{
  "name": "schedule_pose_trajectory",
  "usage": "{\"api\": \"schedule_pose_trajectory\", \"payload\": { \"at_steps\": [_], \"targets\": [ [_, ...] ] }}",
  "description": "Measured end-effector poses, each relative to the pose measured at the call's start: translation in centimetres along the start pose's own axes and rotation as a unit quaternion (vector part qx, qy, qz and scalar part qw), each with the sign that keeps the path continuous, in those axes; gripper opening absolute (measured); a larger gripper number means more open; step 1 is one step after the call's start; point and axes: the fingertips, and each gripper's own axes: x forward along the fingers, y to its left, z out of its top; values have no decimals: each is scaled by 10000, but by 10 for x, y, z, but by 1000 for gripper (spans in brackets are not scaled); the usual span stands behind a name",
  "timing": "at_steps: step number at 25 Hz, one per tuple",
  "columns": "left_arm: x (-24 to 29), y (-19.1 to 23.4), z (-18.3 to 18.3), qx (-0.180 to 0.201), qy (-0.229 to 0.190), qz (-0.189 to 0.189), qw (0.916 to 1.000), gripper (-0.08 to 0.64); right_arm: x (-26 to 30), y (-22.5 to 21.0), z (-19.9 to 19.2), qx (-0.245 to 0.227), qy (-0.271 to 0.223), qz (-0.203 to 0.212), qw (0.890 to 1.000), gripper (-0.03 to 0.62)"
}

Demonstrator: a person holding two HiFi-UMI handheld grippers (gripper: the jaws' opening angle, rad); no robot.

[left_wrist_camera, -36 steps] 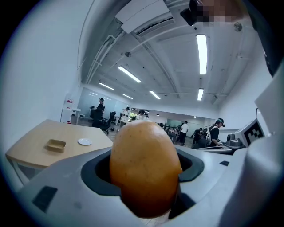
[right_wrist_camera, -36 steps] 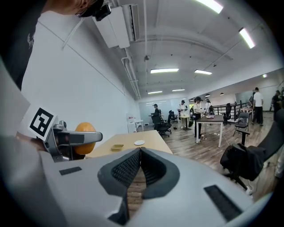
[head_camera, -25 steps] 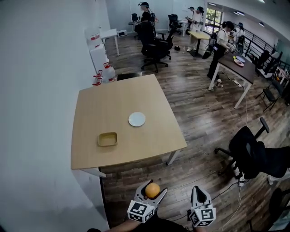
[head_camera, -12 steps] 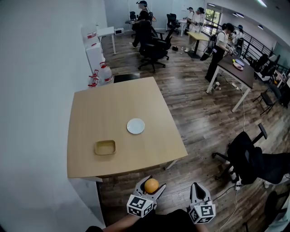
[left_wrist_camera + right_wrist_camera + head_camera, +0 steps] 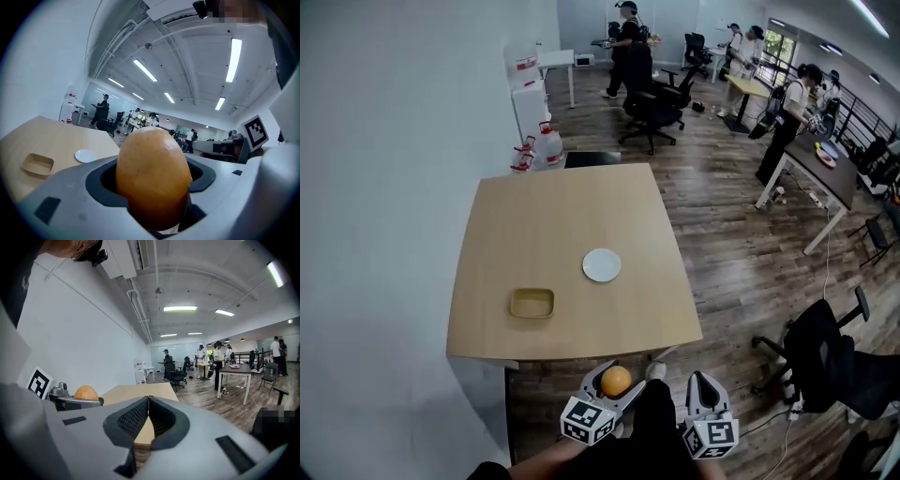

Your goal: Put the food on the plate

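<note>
Left gripper (image 5: 610,394) pinches orange food (image 5: 616,381) short of table (image 5: 534,225); right gripper (image 5: 703,405) jaws pressed together, empty. Plate (image 5: 602,265) near tray (image 5: 532,303).

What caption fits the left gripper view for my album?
Left gripper shut on an orange fruit, white plate and tan tray lying on the wooden table ahead.

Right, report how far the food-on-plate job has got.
Done: the left gripper is shut on the round orange food item. In hand: it holds that short of the light wooden table's near edge. Left: carry it to the small round white plate, which is bare, and release. The right gripper is shut and empty.
</note>
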Motion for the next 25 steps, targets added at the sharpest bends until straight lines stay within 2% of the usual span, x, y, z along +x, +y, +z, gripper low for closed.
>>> {"api": "schedule_pose_trajectory", "payload": {
  "at_steps": [6, 9, 13, 19, 23, 25],
  "targets": [
    [33, 30, 15, -75, -33, 423, 9991, 313, 61, -10, 25, -3, -133, 522, 9985, 60],
    [56, 46, 31, -162, -172, 494, 9985, 313, 94, -26, 42, 5, -194, 727, 9972, 60],
    [89, 79, 38, -308, -140, 817, 9961, 313, 138, -43, 50, 44, -83, 1010, 9948, 60],
    [131, 139, 31, -799, -214, 1537, 9846, 313, 198, -52, 58, 54, 50, 1524, 9883, 60],
    [158, 176, 11, -817, 45, 1911, 9782, 313, 235, -56, 54, -106, 155, 1755, 9843, 60],
    [170, 190, 11, -917, -3, 2066, 9741, 313, 249, -55, 54, -306, 200, 1918, 9808, 60]
  ]
}}
